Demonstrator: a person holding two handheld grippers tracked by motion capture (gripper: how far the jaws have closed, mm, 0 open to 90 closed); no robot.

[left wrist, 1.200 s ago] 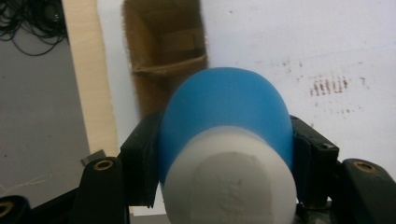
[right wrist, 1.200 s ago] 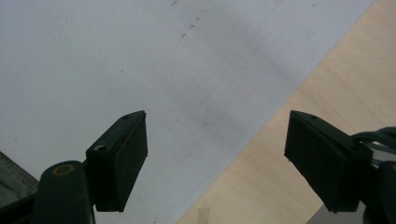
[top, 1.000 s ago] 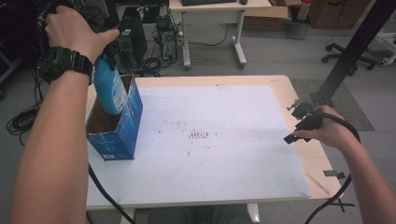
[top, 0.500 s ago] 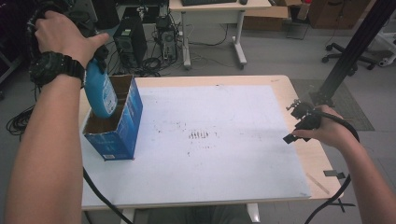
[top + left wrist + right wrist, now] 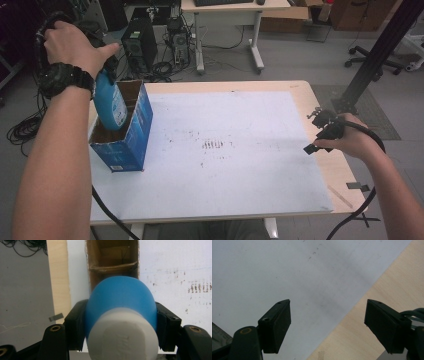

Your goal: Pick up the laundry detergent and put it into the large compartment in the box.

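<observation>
Bottle's sunk lower into the box vs. 1 s ago.
We've left claw [image 5: 120, 322] clamped on blue bottle [image 5: 120, 300] under its white cap [image 5: 122, 337], over cardboard box [image 5: 132, 135]; smooth plastic, prob. slippery, so hold at shoulder; right claw [image 5: 327, 325] wide open, empty.

The bottle [image 5: 120, 302] is seen to be of smooth blue plastic with a soft sheen, and its cap [image 5: 122, 336] of matt white plastic with a faintly moulded top. The box [image 5: 131, 135] is made of cardboard: glossy blue print is carried on the outside, while raw brown board, rough and frayed at the edges, is shown inside. The surface [image 5: 325, 165] is finished in pale wood-look laminate, smooth and matt, and is covered by a white sheet [image 5: 240, 175], matt and marked with dark scuffs and specks. The left gripper [image 5: 120, 322] and the right gripper [image 5: 327, 325] are formed of matt black plastic, with brass-coloured metal inserts set in.
</observation>
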